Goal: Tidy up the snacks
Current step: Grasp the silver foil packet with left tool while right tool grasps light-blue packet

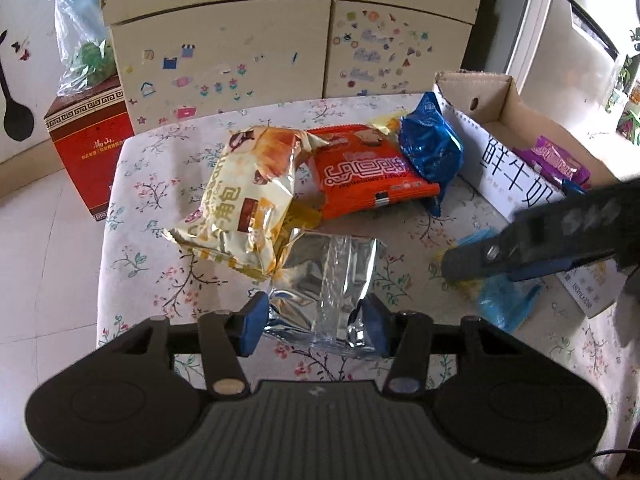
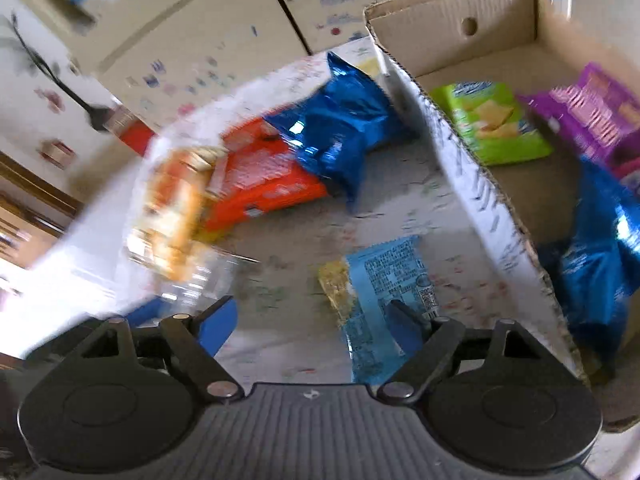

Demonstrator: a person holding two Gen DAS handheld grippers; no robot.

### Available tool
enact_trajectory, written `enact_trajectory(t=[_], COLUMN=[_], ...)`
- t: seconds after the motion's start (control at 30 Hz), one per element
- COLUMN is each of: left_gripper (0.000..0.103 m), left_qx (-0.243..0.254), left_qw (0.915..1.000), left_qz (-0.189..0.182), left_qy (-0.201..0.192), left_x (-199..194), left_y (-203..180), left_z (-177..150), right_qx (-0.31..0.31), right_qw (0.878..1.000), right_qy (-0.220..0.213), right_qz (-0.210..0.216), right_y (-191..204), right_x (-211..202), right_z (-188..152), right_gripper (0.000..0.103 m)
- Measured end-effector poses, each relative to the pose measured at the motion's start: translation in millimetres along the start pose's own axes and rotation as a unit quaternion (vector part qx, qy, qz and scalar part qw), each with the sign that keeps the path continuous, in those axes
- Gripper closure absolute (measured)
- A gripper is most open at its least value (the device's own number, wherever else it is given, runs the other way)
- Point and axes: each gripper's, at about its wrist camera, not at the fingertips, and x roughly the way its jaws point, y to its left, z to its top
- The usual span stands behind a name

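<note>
On a desk point(image 1: 132, 208) covered in a floral cloth, the left hand-held gripper point(image 1: 316, 322) is clamped on a silver foil snack packet point(image 1: 324, 292), its two blue pads point(image 1: 252, 320) pressing the packet's near edge from either side. Just behind that packet lies a cream-and-yellow croissant bag point(image 1: 248, 196), partly overlapping it, and beside the bag is an orange wafer packet point(image 1: 368, 172) with a shiny blue snack bag point(image 1: 430, 148) leaning against its far right corner. To the right stands an open cardboard box point(image 1: 500, 100) with a white printed side; inside it, in the right wrist view, are a green cracker packet point(image 2: 496, 124), a purple packet point(image 2: 592, 116) and another blue bag point(image 2: 600, 264). The right hand-held gripper point(image 2: 316, 332) has its jaws spread wide and grips nothing; a light blue packet point(image 2: 384, 280) lies flat on the cloth next to the box wall, with the gripper's right pad over its near part and its left pad over bare cloth. In the left wrist view that gripper reaches in from the right, hovering over the same light blue packet. Behind the desk is a cream cabinet point(image 1: 224, 60) dotted with stickers, and a red box point(image 1: 92, 148) sits on the floor to the left.
</note>
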Motion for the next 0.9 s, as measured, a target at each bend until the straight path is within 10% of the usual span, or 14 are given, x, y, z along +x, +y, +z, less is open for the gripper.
enact_trajectory(t=[0.43,0.9], left_gripper=[0.037,0.047], left_qx=[0.017,-0.004], left_qw=[0.9997,0.9998], left_qz=[-0.011,-0.007], left_qy=[-0.012,0.017], left_x=[17.4,10.9], left_y=[-3.4,8.0], left_z=[7.8,-12.1], right_qx=[-0.051,-0.133], right_qw=[0.993,0.983], right_qy=[-0.018,0.007], right_qz=[-0.101,-0.129], right_y=[9.6,26.9], right_x=[11.4,32.8], right_z=[0.9,-14.0], right_gripper=[0.017,0.036])
